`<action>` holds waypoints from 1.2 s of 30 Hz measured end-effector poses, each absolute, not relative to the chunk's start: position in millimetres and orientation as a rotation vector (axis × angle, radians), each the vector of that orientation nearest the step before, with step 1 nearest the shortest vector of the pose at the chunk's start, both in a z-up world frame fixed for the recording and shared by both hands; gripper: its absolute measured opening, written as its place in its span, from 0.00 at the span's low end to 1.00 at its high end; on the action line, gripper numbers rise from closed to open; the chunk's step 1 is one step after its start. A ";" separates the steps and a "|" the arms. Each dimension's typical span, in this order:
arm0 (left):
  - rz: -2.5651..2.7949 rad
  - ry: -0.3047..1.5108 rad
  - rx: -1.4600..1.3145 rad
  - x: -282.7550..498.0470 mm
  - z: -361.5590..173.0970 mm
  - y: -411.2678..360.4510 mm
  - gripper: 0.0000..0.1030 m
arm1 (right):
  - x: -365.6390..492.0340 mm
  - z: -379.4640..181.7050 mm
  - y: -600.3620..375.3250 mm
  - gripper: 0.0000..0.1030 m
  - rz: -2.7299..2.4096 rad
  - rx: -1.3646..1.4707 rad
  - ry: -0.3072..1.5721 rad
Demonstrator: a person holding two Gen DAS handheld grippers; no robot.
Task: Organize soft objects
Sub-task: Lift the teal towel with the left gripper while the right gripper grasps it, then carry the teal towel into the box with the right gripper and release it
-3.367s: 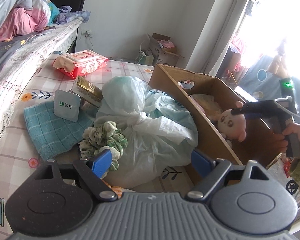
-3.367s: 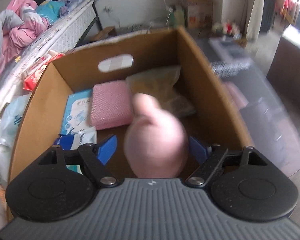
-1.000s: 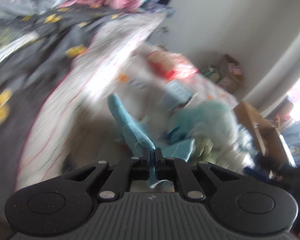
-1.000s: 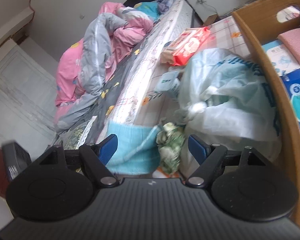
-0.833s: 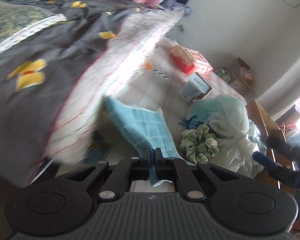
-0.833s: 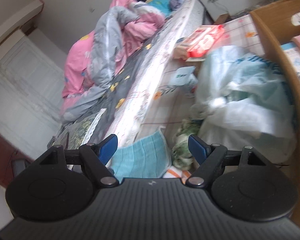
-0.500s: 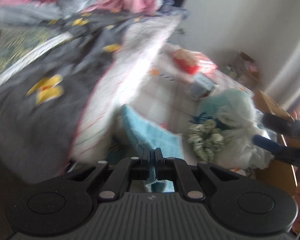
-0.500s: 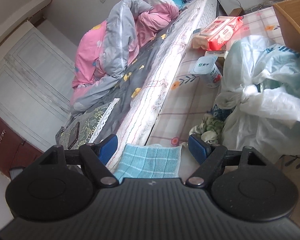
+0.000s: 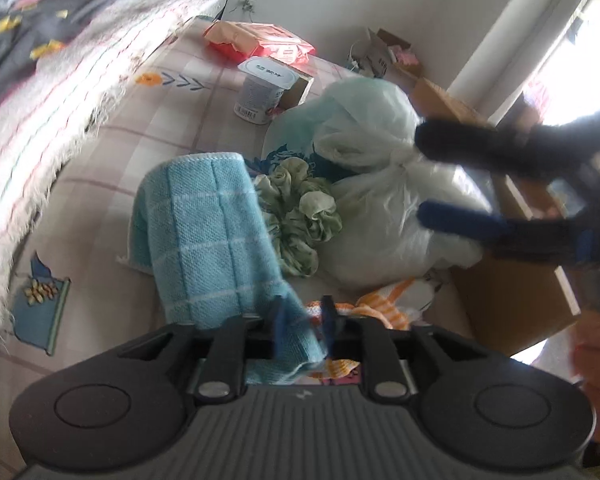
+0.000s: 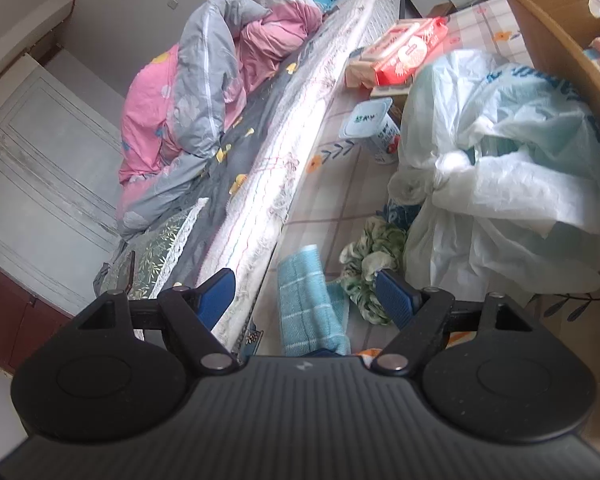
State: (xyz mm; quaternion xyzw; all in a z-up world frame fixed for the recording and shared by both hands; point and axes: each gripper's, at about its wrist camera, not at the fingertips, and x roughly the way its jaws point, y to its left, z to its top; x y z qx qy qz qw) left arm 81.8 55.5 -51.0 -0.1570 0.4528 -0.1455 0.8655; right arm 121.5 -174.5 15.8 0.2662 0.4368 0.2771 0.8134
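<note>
A light blue checked towel [image 9: 208, 236] lies folded over on the checked mat, and its near corner hangs between the jaws of my left gripper [image 9: 303, 320]. Those jaws are opening; the pads stand slightly apart and no longer pinch the cloth. To the towel's right lie a green scrunchie [image 9: 300, 216] and an orange-and-white cloth [image 9: 384, 304]. My right gripper [image 10: 304, 288] is open and empty above the towel [image 10: 304, 304] and beside the scrunchie [image 10: 374, 264]. In the left wrist view the right gripper [image 9: 460, 178] hovers over the white plastic bag [image 9: 384, 200].
A cardboard box [image 9: 512, 300] stands right of the bag [image 10: 500, 184]. A yogurt cup [image 9: 262, 88] and a red wipes pack [image 9: 260, 40] lie farther back. A bed with a fringed cover [image 10: 284, 152] and pink quilt [image 10: 220, 60] runs along the left.
The left gripper has come down toward the mat with the towel and its jaws, shut on the towel's corner before, have parted. The towel now lies folded over. The right gripper has shifted slightly.
</note>
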 end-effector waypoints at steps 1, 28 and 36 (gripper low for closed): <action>-0.318 0.942 -0.366 79.5 -48.5 60.9 0.43 | 122.9 14.1 -171.8 0.76 0.596 0.567 0.940; -0.231 0.998 -0.506 97.5 -77.3 106.4 0.25 | 171.7 -70.5 -97.3 0.72 0.638 0.576 1.333; -0.263 0.884 -0.475 80.9 -42.5 110.5 0.19 | 176.7 -78.3 -108.7 0.53 0.720 0.824 1.350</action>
